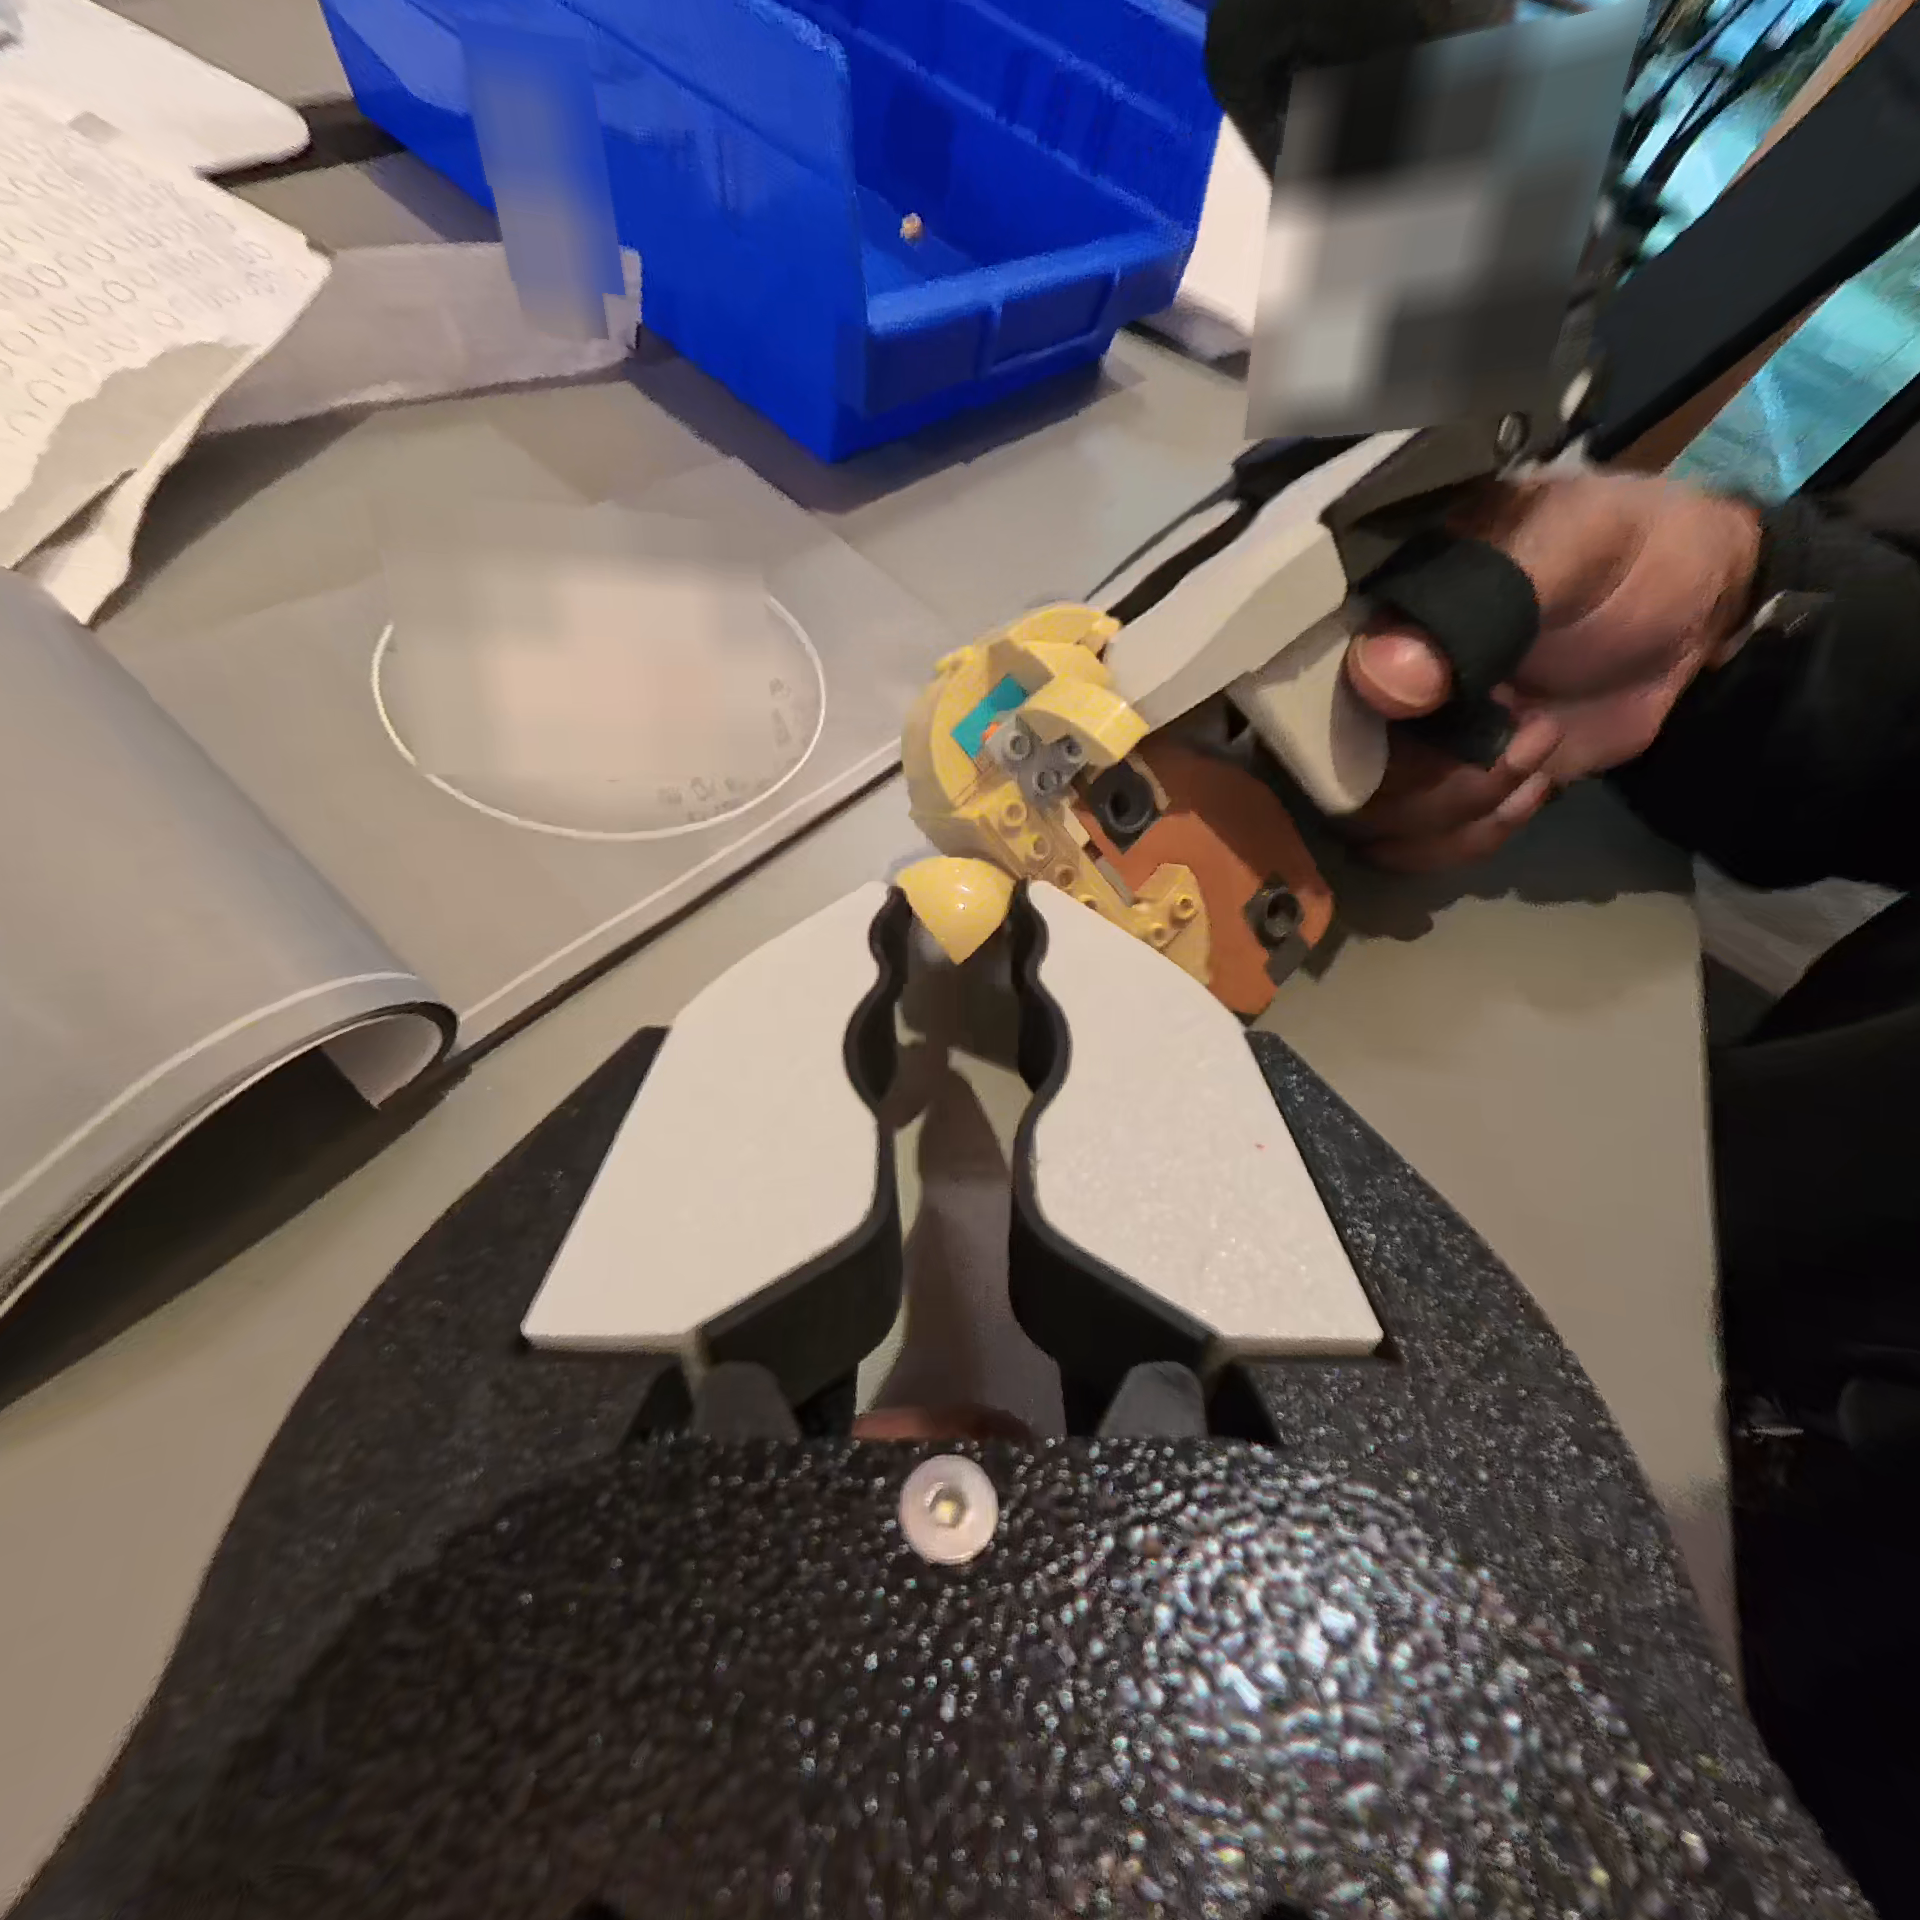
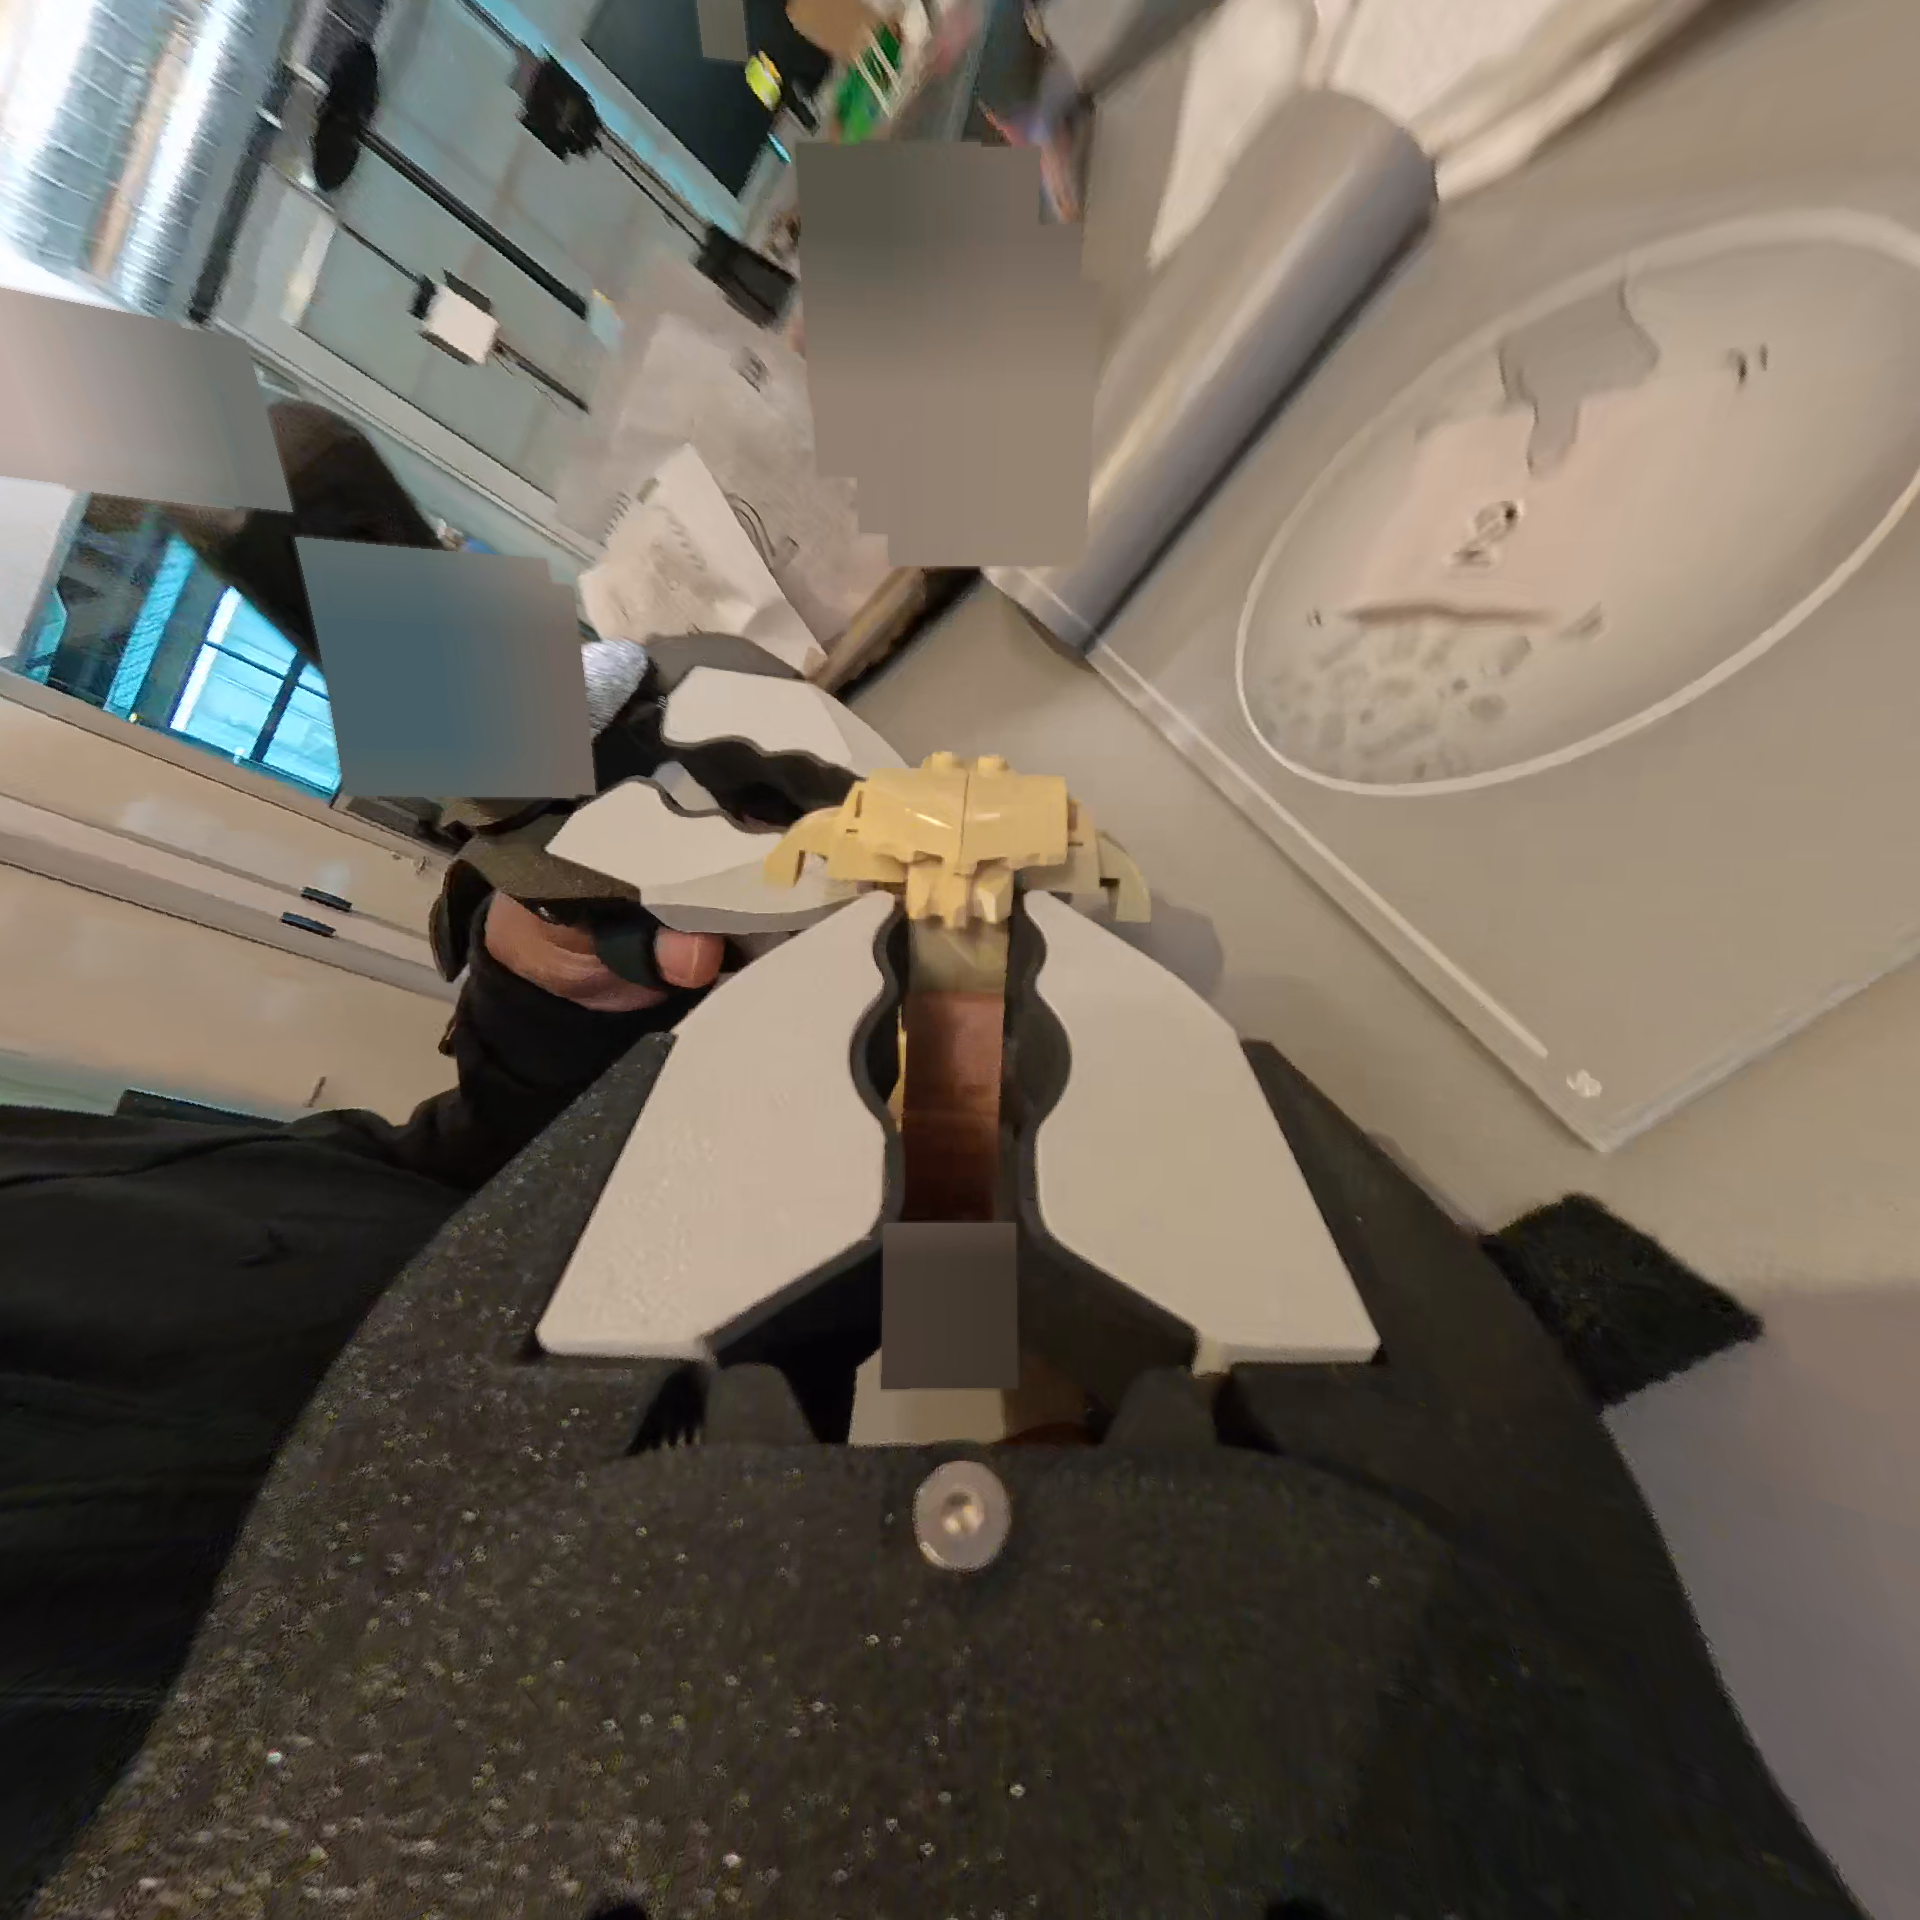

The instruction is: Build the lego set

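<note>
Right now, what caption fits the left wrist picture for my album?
Left tongs pinch a small yellow dome piece beside the tan-and-brown brick model held by the right tongs, near a blue bin.

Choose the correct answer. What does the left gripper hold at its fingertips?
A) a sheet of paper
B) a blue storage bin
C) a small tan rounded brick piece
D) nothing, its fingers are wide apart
C: in the left wrist view the left gripper pinches a small tan dome-shaped piece at its fingertips, close beside the tan and brown brick model that the right gripper holds.
</note>
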`<state>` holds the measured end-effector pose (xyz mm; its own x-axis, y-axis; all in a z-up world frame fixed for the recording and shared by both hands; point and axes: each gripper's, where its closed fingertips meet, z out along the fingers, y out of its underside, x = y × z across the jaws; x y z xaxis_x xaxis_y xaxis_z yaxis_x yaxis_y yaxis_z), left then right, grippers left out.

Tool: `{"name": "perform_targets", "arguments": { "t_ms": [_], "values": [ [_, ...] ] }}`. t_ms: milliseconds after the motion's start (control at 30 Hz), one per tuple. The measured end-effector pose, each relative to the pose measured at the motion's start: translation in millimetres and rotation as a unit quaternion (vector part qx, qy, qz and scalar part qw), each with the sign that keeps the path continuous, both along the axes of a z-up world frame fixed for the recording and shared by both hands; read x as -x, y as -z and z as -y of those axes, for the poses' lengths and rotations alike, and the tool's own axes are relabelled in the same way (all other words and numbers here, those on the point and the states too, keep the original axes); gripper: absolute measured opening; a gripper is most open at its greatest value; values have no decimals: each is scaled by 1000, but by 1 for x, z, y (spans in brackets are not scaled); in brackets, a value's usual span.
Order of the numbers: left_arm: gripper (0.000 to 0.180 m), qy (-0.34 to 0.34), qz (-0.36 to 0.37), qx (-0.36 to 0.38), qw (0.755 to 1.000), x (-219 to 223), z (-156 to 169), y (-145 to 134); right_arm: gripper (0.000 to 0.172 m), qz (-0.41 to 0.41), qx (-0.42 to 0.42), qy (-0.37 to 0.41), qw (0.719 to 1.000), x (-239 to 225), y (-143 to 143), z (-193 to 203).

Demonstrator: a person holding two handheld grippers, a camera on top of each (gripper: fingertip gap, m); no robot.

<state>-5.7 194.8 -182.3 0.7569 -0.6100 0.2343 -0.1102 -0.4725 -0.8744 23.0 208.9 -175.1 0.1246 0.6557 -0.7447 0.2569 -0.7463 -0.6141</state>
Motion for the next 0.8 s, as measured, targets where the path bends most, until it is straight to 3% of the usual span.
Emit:
{"name": "perform_targets", "arguments": {
  "t_ms": [200,367,600,800],
  "values": [
    [18,-1,192,-64,979,-8,1,-53,17,-108,-144,63,982,-4,-39,-13],
    [18,-25,264,-114,958,-14,-1,-82,17,-144,-287,117,940,-8,-60,-16],
    [18,-67,325,-109,937,-17,-2,-92,17,-152,-442,164,869,-15,-77,-14],
    [18,-53,403,-58,912,-22,-2,-91,17,-158,-528,174,816,-18,-88,-6]
  ]
}}
